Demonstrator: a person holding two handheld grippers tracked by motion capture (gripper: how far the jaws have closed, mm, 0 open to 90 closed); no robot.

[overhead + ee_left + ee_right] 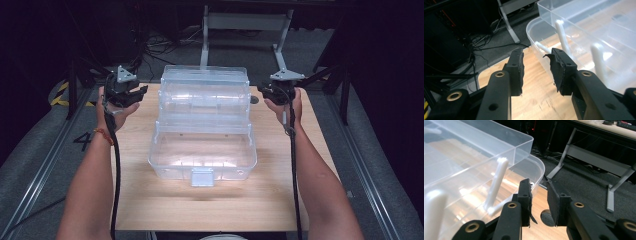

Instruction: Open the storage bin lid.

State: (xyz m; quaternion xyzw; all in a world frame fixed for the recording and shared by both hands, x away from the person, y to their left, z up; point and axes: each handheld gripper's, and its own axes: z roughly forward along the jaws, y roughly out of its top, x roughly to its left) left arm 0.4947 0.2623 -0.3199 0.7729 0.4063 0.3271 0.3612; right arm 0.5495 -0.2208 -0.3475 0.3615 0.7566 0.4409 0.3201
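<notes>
A clear plastic tiered storage box (204, 125) stands open in the middle of the pale wooden worktop (210, 205), its upper trays stepped back and its deep bottom tub toward the person, with a small clear latch (202, 176) on the tub's near wall. The left hand-held gripper (135, 93) sits just off the box's left flank, level with the upper trays, jaws pointing inward at the box. In the left gripper view this hand-held gripper (536, 71) is released: its two black jaws stand apart with bare wood showing between them, and nothing is held. Just ahead and to the right of its jaws is the rounded corner of a clear tray (584, 35), with a white plastic hinge arm (562, 37) rising along the tray wall; the right jaw lies close beside that wall, though I cannot tell whether it touches.

The right hand-held gripper (264, 91) mirrors it on the box's other flank, again near the upper trays and pointing inward. In the right gripper view this hand-held gripper (539, 203) is also released, with a narrower gap between the pads and nothing in it. The clear tray wall (474, 165) and another white hinge arm (496, 183) lie just to the left of its jaws. Beyond the jaws are grey carpeted floor (584, 185) and a grey metal desk frame (594, 157).
</notes>
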